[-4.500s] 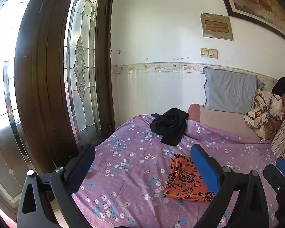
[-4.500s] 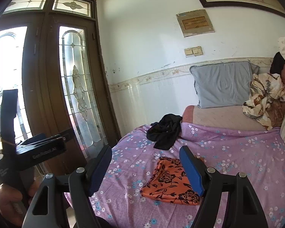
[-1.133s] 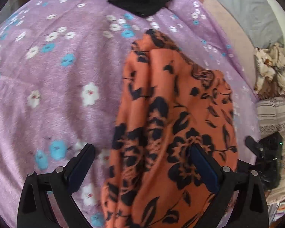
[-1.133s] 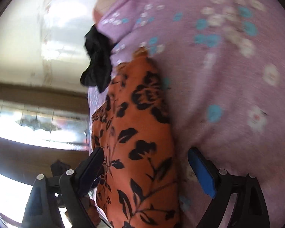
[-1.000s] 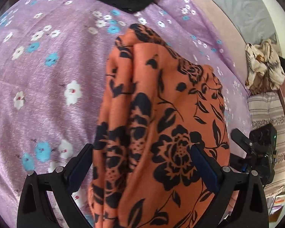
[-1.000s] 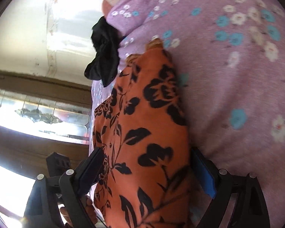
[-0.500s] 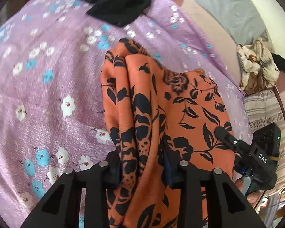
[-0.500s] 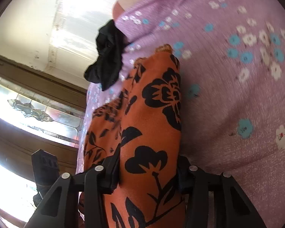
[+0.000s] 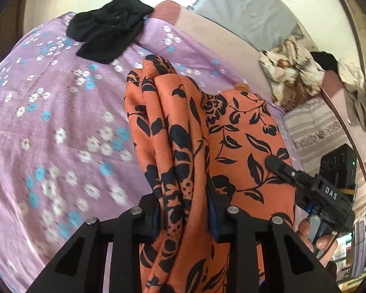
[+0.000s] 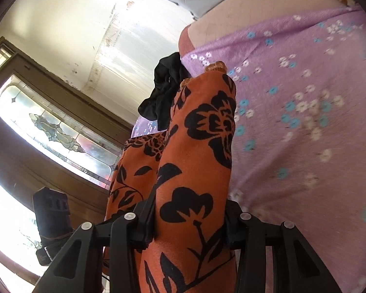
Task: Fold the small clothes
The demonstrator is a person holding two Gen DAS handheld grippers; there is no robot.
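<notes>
An orange garment with a black flower print hangs bunched above the purple flowered bedsheet. My left gripper is shut on one bunched edge of it. My right gripper is shut on another edge of the orange garment. The right gripper also shows in the left wrist view at the garment's right side, and the left gripper shows in the right wrist view at lower left. The garment is lifted and stretched between the two.
A black garment lies at the bed's far end, also in the right wrist view. A grey pillow and a beige patterned cloth lie against the wall. A wooden door with stained glass stands left of the bed.
Both grippers went from open around the garment's edges to shut on them. They have since lifted the garment off the sheet, tilting the views up toward the wall.
</notes>
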